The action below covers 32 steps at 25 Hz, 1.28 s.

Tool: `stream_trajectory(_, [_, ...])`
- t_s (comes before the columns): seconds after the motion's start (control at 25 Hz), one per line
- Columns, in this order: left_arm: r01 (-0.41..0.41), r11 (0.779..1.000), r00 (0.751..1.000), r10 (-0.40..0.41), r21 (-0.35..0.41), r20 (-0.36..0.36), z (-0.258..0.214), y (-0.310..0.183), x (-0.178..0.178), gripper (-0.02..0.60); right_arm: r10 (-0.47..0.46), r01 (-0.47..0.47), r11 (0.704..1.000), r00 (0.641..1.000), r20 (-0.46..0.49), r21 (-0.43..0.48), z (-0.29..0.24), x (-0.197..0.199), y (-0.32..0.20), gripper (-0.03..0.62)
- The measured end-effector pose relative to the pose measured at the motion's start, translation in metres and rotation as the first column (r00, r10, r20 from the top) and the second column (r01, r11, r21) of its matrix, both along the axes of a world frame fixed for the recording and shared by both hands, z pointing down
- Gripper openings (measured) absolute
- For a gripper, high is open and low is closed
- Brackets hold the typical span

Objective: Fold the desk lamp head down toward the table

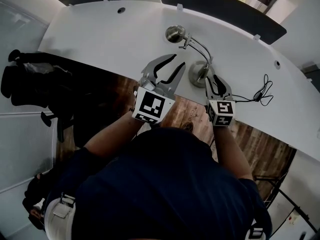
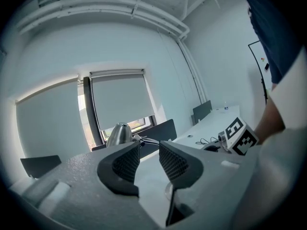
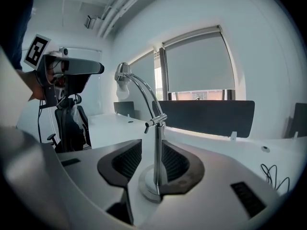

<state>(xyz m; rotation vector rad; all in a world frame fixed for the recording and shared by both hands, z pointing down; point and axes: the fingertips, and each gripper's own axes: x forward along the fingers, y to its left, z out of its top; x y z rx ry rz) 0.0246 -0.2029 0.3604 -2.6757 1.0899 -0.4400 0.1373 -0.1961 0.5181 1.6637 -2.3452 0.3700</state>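
**Head view.** I hold both tools over the near edge of the curved white desk (image 1: 100,39). The left hand-held gripper (image 1: 178,60) stands wide open. Its tips are just left of the desk lamp (image 1: 199,73), and the lamp head (image 1: 176,33) lies a little beyond them. The right hand-held gripper (image 1: 214,80) reaches the foot of the lamp from the near side. My dark shirt fills the lower frame and cuts off both upper arms. A black cable (image 1: 263,90) lies on the desk to the right. An office chair (image 1: 30,79) stands at left, dim and hard to make out.

**Left gripper view.** The jaws are well apart, with only bare desk between them. The lamp head peeks over the top of the left jaw, and the thin arm behind it is mostly hidden by the jaws. The marker cube (image 2: 240,135) of the other tool shows at right, beside my sleeve.

**Right gripper view.** The jaws are open, and the upright post (image 3: 157,150) stands between them. It is clear of the left pad and close to the right one, but I cannot tell whether it touches that pad. The right jaw covers part of the round base (image 3: 146,186). The curved arm rises from the post to the lamp head, which is high at upper left. The left tool hovers near the lamp head.
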Motion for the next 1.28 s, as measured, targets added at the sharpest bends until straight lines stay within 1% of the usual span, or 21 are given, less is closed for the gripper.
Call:
stream_trajectory(0.16, [0.016, 0.999, 0.998, -0.018, 0.045, 0.055, 0.0, -0.008, 0.003, 0.11, -0.008, 0.009, 1.0, 1.0, -0.019, 0.004, 0.007, 0.002, -0.012, 0.144])
stream_trajectory(0.32, [0.033, 0.997, 0.995, -0.04, 0.075, 0.091, 0.0, -0.019, 0.006, 0.11, -0.024, 0.024, 1.0, 0.999, -0.042, -0.005, 0.017, 0.001, -0.023, 0.149])
stream_trajectory(0.56, [0.034, 0.992, 0.987, -0.053, 0.121, 0.152, 0.002, -0.029, 0.015, 0.11, -0.036, 0.035, 0.999, 0.997, -0.072, -0.017, 0.031, -0.002, -0.039, 0.158])
stream_trajectory(0.72, [0.03, 0.987, 0.975, -0.064, 0.157, 0.215, 0.009, -0.036, 0.02, 0.11, -0.037, 0.036, 0.999, 0.996, -0.085, -0.013, 0.034, -0.004, -0.047, 0.16])
stream_trajectory(0.96, [0.044, 0.98, 0.96, -0.095, 0.192, 0.264, 0.015, -0.047, 0.021, 0.109, -0.034, 0.033, 0.999, 0.995, -0.092, -0.004, 0.035, -0.005, -0.056, 0.16])
stream_trajectory(1.04, [0.04, 0.975, 0.953, -0.103, 0.219, 0.286, 0.015, -0.048, 0.023, 0.099, -0.033, 0.033, 0.999, 0.995, -0.096, -0.005, 0.036, -0.006, -0.06, 0.159])
stream_trajectory(1.16, [0.039, 0.96, 0.938, -0.13, 0.276, 0.322, 0.013, -0.049, 0.023, 0.061, -0.021, 0.021, 1.0, 0.994, -0.103, -0.007, 0.037, -0.005, -0.064, 0.137])
stream_trajectory(1.28, [0.035, 0.954, 0.927, -0.142, 0.297, 0.347, 0.013, -0.049, 0.023, 0.061, -0.017, 0.016, 1.0, 0.994, -0.106, -0.01, 0.039, -0.005, -0.065, 0.129])
